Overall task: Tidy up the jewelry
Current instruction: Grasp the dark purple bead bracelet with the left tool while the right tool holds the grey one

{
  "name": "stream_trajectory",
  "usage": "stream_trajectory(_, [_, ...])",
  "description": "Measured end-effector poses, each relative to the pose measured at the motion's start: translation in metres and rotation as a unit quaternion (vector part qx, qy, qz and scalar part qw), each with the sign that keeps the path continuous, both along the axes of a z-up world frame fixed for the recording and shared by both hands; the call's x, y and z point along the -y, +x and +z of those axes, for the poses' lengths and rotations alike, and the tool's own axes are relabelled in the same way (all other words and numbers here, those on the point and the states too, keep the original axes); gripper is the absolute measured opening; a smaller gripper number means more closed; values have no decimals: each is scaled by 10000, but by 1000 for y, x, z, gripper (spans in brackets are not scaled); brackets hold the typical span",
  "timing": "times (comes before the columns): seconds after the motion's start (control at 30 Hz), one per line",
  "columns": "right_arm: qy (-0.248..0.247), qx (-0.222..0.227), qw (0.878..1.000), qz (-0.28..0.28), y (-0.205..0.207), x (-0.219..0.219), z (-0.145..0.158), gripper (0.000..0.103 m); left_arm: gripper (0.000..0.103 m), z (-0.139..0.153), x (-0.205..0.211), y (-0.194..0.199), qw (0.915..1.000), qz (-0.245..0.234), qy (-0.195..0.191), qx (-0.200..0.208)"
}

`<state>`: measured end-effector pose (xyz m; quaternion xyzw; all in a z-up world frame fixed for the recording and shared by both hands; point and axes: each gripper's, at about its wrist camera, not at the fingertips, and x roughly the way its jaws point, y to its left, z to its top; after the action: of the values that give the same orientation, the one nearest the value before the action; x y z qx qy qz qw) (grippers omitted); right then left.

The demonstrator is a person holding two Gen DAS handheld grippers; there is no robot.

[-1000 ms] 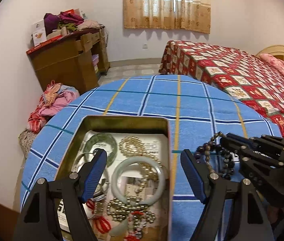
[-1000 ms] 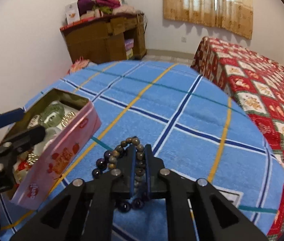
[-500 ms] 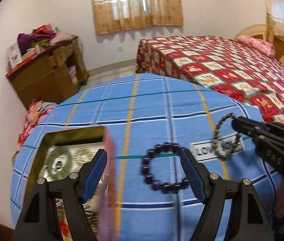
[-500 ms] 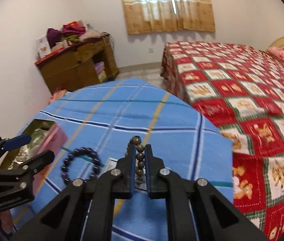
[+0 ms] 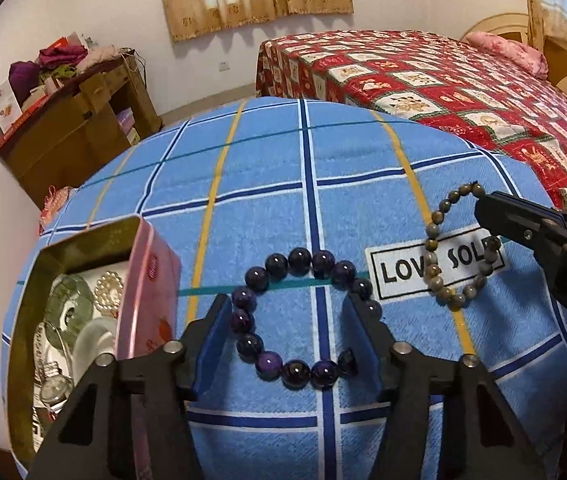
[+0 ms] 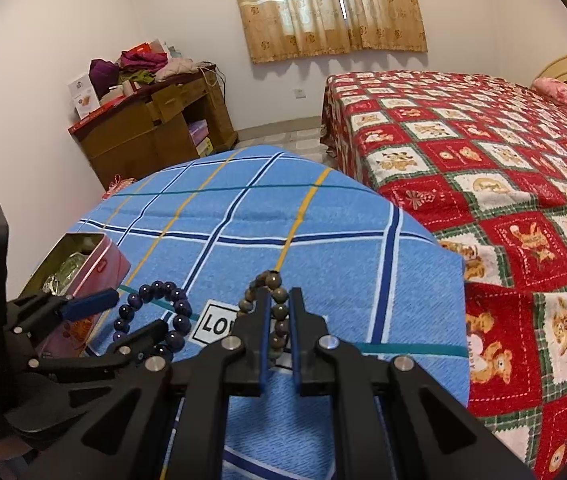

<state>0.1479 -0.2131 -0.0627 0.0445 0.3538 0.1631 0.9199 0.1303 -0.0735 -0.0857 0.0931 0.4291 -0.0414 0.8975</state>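
Sorting step: my right gripper (image 6: 279, 320) grasps the brown-grey beaded bracelet (image 5: 449, 246); my left gripper (image 5: 287, 328), released, straddles the dark purple beaded bracelet (image 5: 299, 316), needing closure next.

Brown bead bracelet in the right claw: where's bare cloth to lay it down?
Free: the blue cloth beyond the white label, toward the far edge. Crowded: the tin and the purple bracelet between the left claw fingers.
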Motion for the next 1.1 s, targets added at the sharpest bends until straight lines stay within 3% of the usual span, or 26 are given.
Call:
stream_trajectory(0.27, [-78, -47, 9999, -78, 2, 2, -3, 11, 56, 18, 1, -7, 9989, -35, -430, 205])
stream_trajectory(0.57, [-149, -77, 9998, -45, 2, 0, -4, 11, 56, -7, 17, 1, 9988, -280, -358, -176])
stream_trajectory(0.6, [-143, -63, 9999, -29, 1, 0, -4, 11, 53, -7, 17, 0, 9985, -322, -416, -145])
stream_trajectory(0.63, [-138, -41, 9999, -13, 0, -1, -3, 11, 38, -7, 17, 0, 9979, -396, -486, -179])
stream_trajectory(0.67, [-140, -5, 9999, 9, -1, -1, -2, 11, 15, -7, 17, -1, 9971, -472, -552, -205])
stream_trajectory(0.87, [-2, 116, 9997, 193, -8, -7, 7, 11, 14, 0, 8, -13, 9958, -500, -742, -199])
stream_trajectory(1.1, [66, 280, 9984, 485, -21, -24, 26, 11, 14, 35, -16, -29, 9938, -368, -1020, 229])
